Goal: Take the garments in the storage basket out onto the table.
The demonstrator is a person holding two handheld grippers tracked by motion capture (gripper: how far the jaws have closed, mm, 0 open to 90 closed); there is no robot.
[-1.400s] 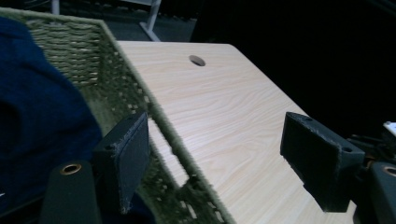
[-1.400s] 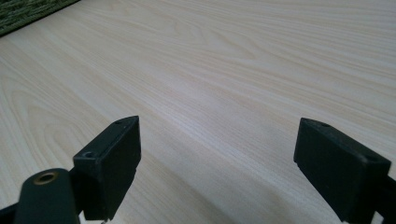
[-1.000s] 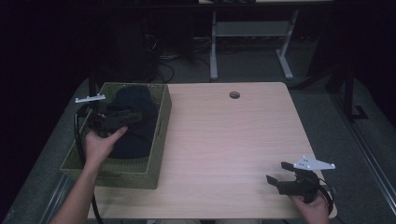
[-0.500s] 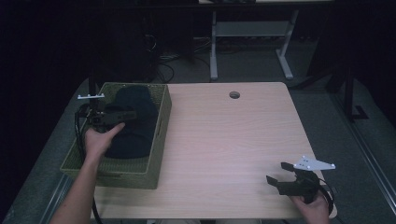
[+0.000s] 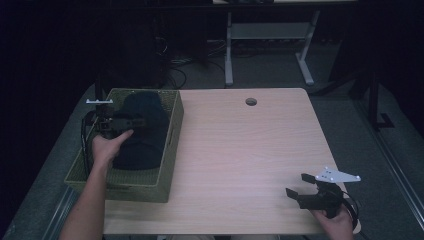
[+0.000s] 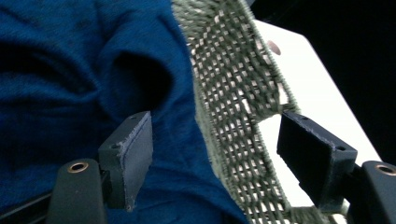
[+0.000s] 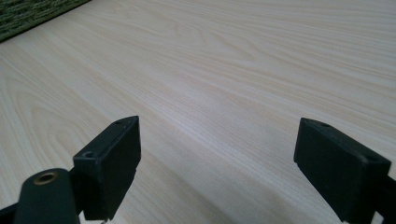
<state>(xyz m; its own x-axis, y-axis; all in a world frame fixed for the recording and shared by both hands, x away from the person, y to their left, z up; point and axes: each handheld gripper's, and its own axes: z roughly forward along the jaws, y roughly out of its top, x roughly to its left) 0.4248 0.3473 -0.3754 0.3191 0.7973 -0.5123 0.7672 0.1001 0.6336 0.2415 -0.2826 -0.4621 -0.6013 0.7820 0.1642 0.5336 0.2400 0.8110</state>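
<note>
1. We see a dark blue knitted cloth (image 5: 140, 132) lying bundled inside the olive-green woven basket (image 5: 150, 186), which stands on the left part of the pale wooden table (image 5: 240, 150).
2. Our left gripper (image 5: 134, 120) is down in the basket over the cloth, jaws spread wide with nothing between them.
3. In the left gripper view, one jaw sits against the blue cloth (image 6: 70, 70) while the other hangs outside the basket's woven wall (image 6: 233, 107), so the wall runs up between the two.
4. Our right gripper (image 5: 299, 187) is well apart at the table's near right corner, jaws wide and holding nothing.
5. In the right gripper view, bare wood (image 7: 224, 84) lies between the jaws, with a strip of the basket (image 7: 28, 14) in the top left corner.
</note>
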